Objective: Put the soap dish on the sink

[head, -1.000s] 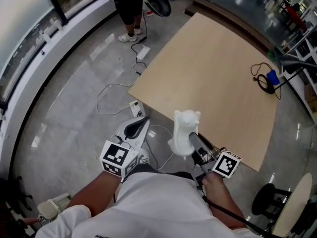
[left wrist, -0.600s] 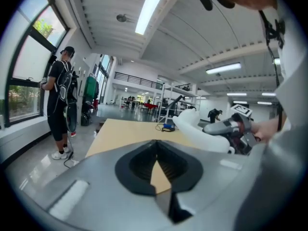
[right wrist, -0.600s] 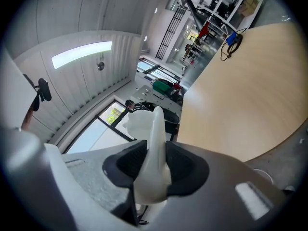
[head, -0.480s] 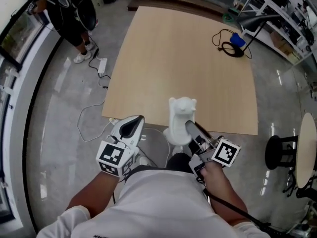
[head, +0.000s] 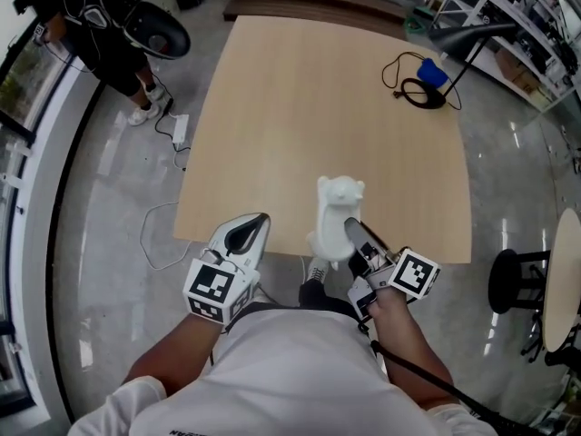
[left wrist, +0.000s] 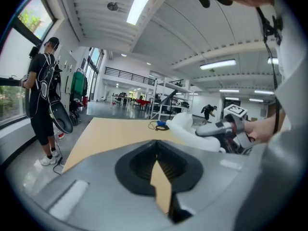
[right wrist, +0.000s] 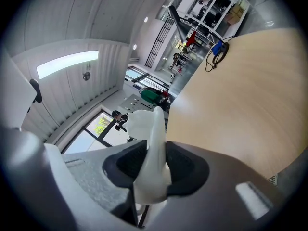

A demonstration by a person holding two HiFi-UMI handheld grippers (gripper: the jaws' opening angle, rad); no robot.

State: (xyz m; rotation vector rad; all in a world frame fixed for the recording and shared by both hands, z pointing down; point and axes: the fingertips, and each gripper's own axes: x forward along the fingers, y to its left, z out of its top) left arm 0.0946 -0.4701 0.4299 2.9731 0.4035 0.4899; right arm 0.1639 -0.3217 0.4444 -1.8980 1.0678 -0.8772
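Observation:
A white, bear-shaped soap dish (head: 338, 216) stands upright over the near edge of the wooden table (head: 327, 98). My right gripper (head: 351, 236) is shut on its lower part. In the right gripper view the soap dish (right wrist: 153, 148) is pinched between the dark pads of the right gripper (right wrist: 154, 166), with the table (right wrist: 240, 100) stretching beyond. My left gripper (head: 248, 232) hovers beside it at the left, shut and holding nothing. The left gripper view shows the left gripper (left wrist: 156, 154) with its tips together and the soap dish (left wrist: 192, 134) off to the right. No sink is in view.
A blue object with a coiled black cable (head: 427, 78) lies at the table's far right corner. A person (head: 100, 25) stands at the far left by the windows. A power strip with cables (head: 177, 131) lies on the floor. A black stool (head: 513, 282) stands at the right.
Both grippers have swung round with the person, so the table now lies squarely ahead with its near edge under them. The soap dish has stayed in the right gripper.

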